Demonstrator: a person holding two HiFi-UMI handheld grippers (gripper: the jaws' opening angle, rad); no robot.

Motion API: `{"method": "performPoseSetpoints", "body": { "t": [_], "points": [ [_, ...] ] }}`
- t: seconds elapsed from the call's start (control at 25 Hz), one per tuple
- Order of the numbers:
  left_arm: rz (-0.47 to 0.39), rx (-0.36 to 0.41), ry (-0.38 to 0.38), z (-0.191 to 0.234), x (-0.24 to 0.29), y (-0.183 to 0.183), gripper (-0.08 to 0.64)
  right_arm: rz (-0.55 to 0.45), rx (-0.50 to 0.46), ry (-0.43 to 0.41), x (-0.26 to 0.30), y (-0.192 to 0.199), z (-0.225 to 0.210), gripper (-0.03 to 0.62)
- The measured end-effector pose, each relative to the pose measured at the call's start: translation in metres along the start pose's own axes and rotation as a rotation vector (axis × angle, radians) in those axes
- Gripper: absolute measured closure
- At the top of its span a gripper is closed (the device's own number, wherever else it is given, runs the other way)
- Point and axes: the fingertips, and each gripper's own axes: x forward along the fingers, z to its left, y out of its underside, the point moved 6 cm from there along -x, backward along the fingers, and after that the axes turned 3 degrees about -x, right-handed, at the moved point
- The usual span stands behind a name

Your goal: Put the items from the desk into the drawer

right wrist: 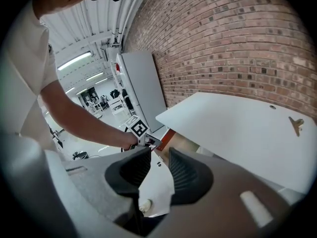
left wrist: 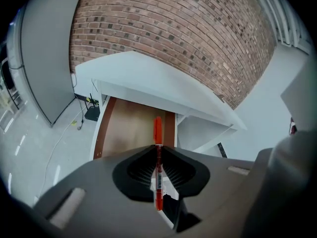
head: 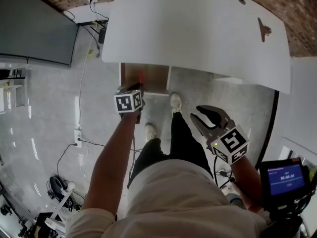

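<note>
An orange-red marker is clamped between the jaws of my left gripper, its cap end pointing at the open drawer under the white desk. In the head view the left gripper hangs just in front of the drawer, and the marker's tip shows over the drawer's brown bottom. My right gripper is held lower right, open and empty; in its own view the jaws stand apart with only floor between them. A small brown clip-like item lies on the desk.
A brick wall runs behind the desk. A dark grey panel stands at the left, with cables trailing on the floor. The person's feet are near the drawer. A small screen device sits at the lower right.
</note>
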Motion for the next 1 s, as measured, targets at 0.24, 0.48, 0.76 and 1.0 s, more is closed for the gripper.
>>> {"method": "performPoseSetpoints", "body": {
  "t": [0.24, 0.48, 0.76, 1.0],
  "points": [
    [0.003, -0.003, 0.004, 0.014, 0.041, -0.002, 0.511, 0.014, 0.098, 0.029, -0.001, 0.012, -0.011, 0.491],
    [-0.023, -0.017, 0.015, 0.037, 0.090, -0.015, 0.511, 0.062, 0.111, 0.047, 0.004, 0.023, -0.019, 0.491],
    [-0.026, -0.011, -0.015, 0.051, 0.163, -0.014, 0.511, 0.081, 0.129, 0.080, 0.013, 0.060, -0.055, 0.491],
    [0.035, -0.031, -0.009, 0.057, 0.197, -0.010, 0.511, 0.079, 0.137, 0.114, 0.011, 0.076, -0.066, 0.491]
  ]
}}
